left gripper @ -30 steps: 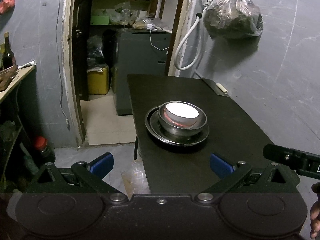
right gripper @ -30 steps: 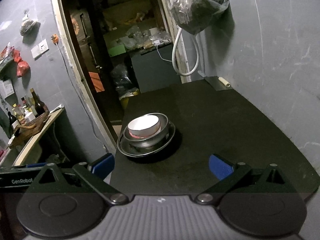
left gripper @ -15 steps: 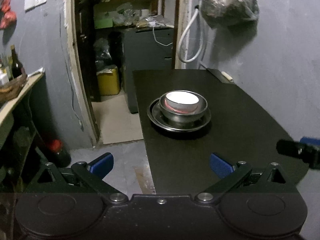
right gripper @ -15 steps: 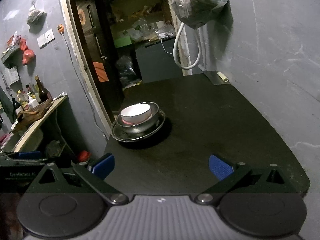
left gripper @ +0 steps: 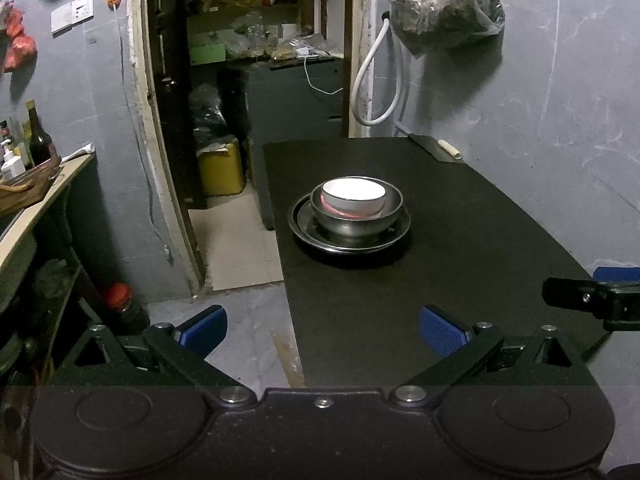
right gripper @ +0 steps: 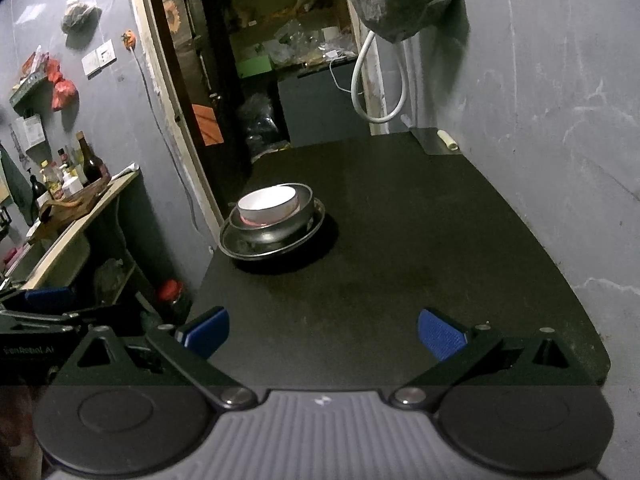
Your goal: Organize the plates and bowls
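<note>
Both grippers, left gripper point(left gripper: 323, 326) and right gripper point(right gripper: 323, 330), are held clear with jaws spread, empty; the nested white bowl point(left gripper: 354, 196) is judged best left undisturbed.

Dim, bluish light — glare on the white bowl point(left gripper: 353, 196) — fisheye-curved, vignetted edges.

Black tabletop point(left gripper: 460, 280), landmark for all entries. Near its left edge, toward the middle: metal plate point(left gripper: 304, 227) carrying a metal bowl point(left gripper: 356, 224), with a white bowl point(left gripper: 354, 194) nested inside. Far right corner: pale cylindrical piece point(left gripper: 449, 148) on a dark slab. Above that corner, on the wall: plastic bag point(left gripper: 444, 8) and looped white hose point(left gripper: 376, 80). Left of the tabletop: open doorway with yellow container point(left gripper: 221, 168). Near edge: left gripper point(left gripper: 322, 330), jaws spread wide and empty. Right edge: part of right gripper point(left gripper: 596, 300).
</note>
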A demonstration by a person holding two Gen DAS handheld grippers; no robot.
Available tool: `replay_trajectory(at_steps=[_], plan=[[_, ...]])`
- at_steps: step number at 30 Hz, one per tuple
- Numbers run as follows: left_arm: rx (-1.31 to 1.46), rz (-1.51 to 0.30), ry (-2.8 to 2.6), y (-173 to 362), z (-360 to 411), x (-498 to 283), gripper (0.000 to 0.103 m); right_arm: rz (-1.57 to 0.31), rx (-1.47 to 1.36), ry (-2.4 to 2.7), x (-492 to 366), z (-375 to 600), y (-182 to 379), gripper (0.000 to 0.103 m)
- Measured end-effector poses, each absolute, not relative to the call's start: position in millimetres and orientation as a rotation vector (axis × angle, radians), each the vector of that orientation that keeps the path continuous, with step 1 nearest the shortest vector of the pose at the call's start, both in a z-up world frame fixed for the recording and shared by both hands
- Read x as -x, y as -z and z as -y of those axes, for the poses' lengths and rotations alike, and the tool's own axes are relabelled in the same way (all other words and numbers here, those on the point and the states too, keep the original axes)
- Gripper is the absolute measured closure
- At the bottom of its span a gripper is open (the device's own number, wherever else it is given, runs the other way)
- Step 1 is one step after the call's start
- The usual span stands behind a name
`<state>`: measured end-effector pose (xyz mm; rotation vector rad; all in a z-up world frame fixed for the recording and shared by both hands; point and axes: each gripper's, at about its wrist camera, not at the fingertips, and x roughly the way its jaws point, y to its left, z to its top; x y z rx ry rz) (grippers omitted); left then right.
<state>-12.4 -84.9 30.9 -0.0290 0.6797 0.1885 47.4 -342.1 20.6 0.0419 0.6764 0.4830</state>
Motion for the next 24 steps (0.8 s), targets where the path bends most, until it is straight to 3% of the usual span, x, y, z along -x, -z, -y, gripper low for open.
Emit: replay_trajectory(at_steps=[24], plan=[[0.022, -0.677, -0.187, -33.0, 89.2, 21.8, 0.001, -0.706, -0.035, -0.517, -46.6, 340.7, -17.7, 0.000]])
